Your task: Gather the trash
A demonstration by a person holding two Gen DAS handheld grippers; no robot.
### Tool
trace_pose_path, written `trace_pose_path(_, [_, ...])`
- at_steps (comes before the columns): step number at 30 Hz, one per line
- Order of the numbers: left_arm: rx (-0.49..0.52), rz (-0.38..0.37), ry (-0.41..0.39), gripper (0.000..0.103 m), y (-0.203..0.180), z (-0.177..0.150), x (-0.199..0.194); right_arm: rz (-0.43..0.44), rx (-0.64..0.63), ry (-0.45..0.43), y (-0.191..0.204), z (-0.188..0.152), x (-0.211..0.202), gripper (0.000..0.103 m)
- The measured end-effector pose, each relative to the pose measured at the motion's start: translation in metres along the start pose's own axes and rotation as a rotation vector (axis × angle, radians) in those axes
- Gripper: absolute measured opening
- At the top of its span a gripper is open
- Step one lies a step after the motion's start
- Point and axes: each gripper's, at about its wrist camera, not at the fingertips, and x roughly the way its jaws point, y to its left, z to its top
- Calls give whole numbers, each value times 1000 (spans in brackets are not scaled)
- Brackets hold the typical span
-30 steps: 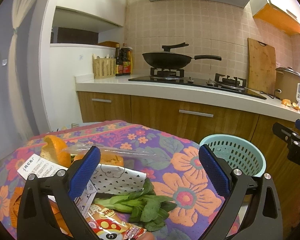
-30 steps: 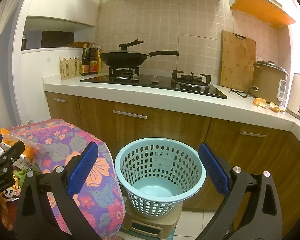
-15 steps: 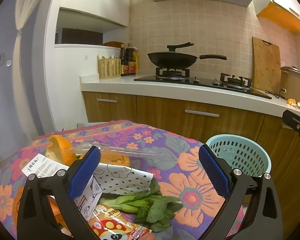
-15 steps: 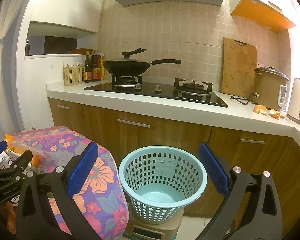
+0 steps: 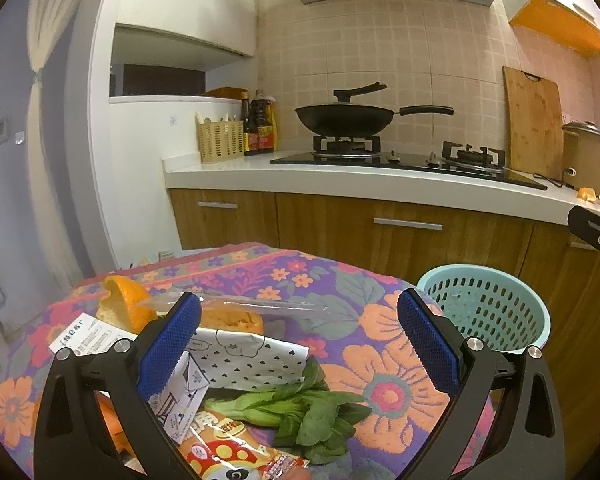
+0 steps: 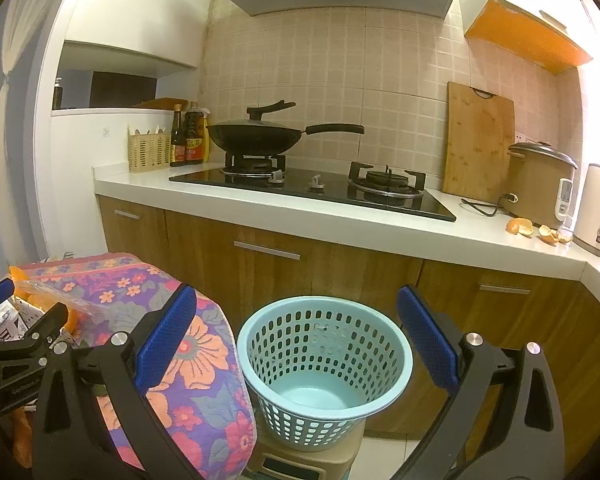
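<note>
You've got a black wok (image 6: 256,136) on the left burner of the gas hob (image 6: 312,188), sauce bottles (image 6: 188,136) and a cream utensil basket (image 6: 149,152) just left of it. A wooden cutting board (image 6: 478,140) leans on the tiled wall, with a rice cooker (image 6: 540,184) and kettle (image 6: 596,208) to its right. Floral cloth (image 5: 380,360) covers your table.

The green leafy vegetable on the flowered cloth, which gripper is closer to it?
Left. The left gripper hangs open right over the leafy vegetable on the flowered cloth. The right gripper is off to the side, open, facing the teal basket beside the table.
</note>
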Motion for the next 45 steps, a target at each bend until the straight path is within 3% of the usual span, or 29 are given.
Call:
trace_pose_path(34, [-10, 9, -24, 95, 3, 7, -7, 25, 27, 27, -2, 0, 2, 95])
trace_pose_path(40, [-76, -20, -46, 95, 17, 25, -36, 72, 37, -3, -3, 8, -1, 95])
trace_pose_path(45, [-82, 63, -53, 95, 36, 34, -67, 150, 46, 4, 1, 13, 1, 95])
